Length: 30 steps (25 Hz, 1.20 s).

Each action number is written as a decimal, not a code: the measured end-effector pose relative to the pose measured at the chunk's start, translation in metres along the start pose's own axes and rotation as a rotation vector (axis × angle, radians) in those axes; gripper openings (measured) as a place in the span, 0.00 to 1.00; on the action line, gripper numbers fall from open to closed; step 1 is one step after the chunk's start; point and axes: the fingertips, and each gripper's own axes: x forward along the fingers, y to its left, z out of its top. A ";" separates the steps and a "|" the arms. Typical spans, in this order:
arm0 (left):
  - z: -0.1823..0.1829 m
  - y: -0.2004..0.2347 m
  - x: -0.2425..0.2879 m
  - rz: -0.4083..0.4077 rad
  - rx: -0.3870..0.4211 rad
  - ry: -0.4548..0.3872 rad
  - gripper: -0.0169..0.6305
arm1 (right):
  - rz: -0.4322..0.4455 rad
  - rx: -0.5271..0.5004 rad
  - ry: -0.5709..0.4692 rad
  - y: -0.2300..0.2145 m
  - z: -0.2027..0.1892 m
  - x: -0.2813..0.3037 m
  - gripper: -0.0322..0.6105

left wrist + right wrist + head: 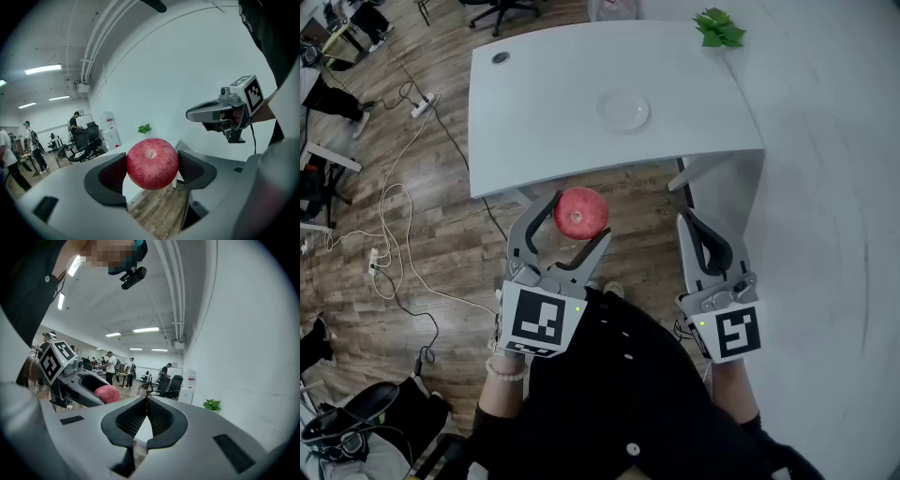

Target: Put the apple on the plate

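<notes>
Apple (152,163) clamped between left tongs (151,173)

Pinkish object (613,8) at the table's (534,112) far edge, half beyond the head view's top.

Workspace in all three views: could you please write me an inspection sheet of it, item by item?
Surface: white table top, mostly bare.
Job's things: round red apple held in the air, short of the table's near edge; white round plate empty, mid-table.
Clutter: green leafy plant at the far right corner.
Grippers: left gripper jaws closed on the apple; right gripper jaws together, nothing between them.
Cables: white cables and a power strip on the wooden floor, left of the table.
Surroundings: white wall at right; people and office chairs in the distance.
</notes>
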 end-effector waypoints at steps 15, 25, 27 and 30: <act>0.010 -0.007 0.011 0.031 -0.001 0.015 0.57 | 0.026 0.035 -0.044 -0.020 0.001 -0.002 0.11; 0.020 -0.023 0.008 0.083 0.003 0.035 0.57 | 0.042 0.067 -0.058 -0.030 -0.007 -0.025 0.11; 0.022 -0.029 0.010 0.082 0.023 0.030 0.57 | 0.049 0.066 -0.059 -0.032 -0.009 -0.030 0.11; 0.025 -0.037 0.014 0.095 0.009 0.028 0.57 | 0.049 0.065 -0.061 -0.038 -0.014 -0.035 0.11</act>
